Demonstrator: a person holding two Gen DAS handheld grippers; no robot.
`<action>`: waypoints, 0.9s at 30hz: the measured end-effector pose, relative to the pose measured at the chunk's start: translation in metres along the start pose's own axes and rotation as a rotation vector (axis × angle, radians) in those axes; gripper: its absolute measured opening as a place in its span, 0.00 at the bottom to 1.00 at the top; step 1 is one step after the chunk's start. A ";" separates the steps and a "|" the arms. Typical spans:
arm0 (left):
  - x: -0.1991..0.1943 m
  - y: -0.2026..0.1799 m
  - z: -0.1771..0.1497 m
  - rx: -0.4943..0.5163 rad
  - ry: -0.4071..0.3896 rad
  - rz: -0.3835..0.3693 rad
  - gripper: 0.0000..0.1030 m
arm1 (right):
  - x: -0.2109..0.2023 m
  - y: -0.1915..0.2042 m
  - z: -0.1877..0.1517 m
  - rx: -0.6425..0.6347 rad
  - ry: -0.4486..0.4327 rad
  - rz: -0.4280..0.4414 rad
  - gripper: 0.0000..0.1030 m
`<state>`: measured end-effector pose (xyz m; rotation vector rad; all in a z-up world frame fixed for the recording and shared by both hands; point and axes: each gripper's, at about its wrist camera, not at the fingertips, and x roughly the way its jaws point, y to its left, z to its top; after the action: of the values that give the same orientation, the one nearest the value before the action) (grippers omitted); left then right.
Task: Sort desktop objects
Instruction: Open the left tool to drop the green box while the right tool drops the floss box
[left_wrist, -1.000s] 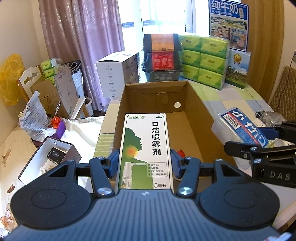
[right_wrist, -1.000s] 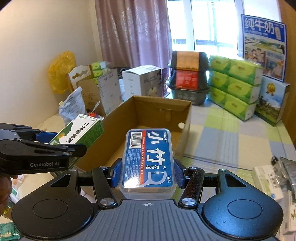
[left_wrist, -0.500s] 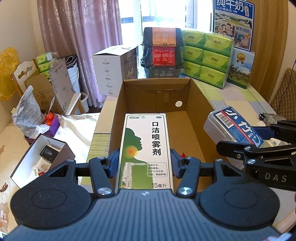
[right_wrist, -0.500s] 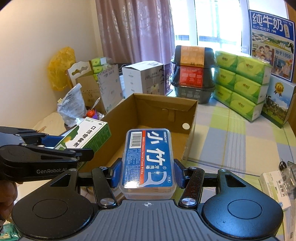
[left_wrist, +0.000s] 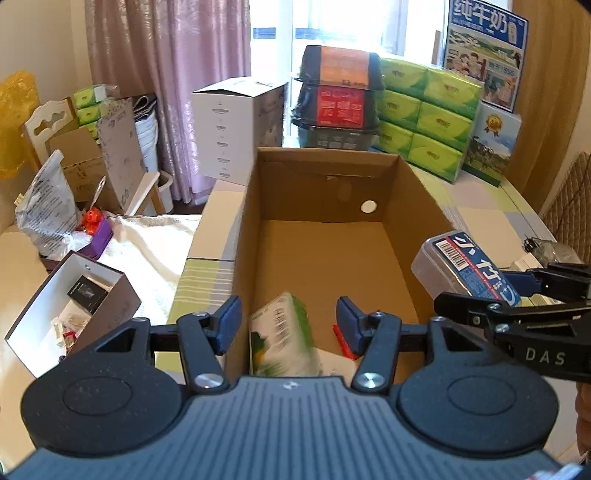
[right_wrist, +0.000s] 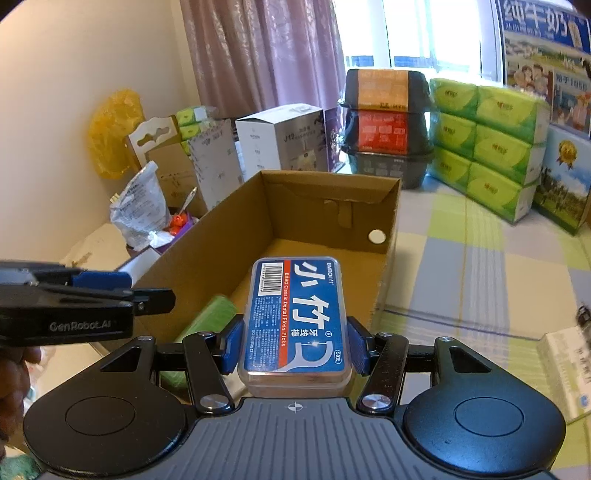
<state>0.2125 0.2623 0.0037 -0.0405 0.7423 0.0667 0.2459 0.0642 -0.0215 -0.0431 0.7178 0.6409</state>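
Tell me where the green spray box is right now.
The green spray box is inside the cardboard box at its near end, blurred, between the open left gripper fingers, untouched.

Ahead of the left gripper (left_wrist: 288, 326) the cardboard box (left_wrist: 413, 206) is open at the top, and most of its floor is bare; only the green and white carton (left_wrist: 280, 332), blurred, sits between the spread fingers at the near end, with a red item (left_wrist: 341, 341) just to its right. The box walls rise on both sides of this tool. To its right, the right gripper (right_wrist: 293, 345) holds the floss pick case (right_wrist: 295, 317) near the right wall of the box. Beyond the far wall stand black containers (left_wrist: 340, 96) and green tissue packs (left_wrist: 424, 107). To the right of the right gripper the checked tablecloth (right_wrist: 461, 266) is mostly bare, with a white box (right_wrist: 565, 369) near its edge.
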 end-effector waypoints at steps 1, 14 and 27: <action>0.000 0.002 -0.001 -0.006 0.000 0.003 0.50 | 0.002 -0.001 0.001 0.008 0.001 0.005 0.52; -0.021 0.002 -0.012 -0.050 -0.012 0.010 0.50 | -0.037 -0.018 0.003 0.092 -0.100 0.012 0.72; -0.070 -0.041 -0.025 -0.043 -0.045 -0.022 0.61 | -0.112 -0.047 -0.023 0.125 -0.133 -0.057 0.83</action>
<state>0.1469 0.2162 0.0331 -0.0881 0.6952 0.0625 0.1946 -0.0390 0.0231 0.0929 0.6246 0.5382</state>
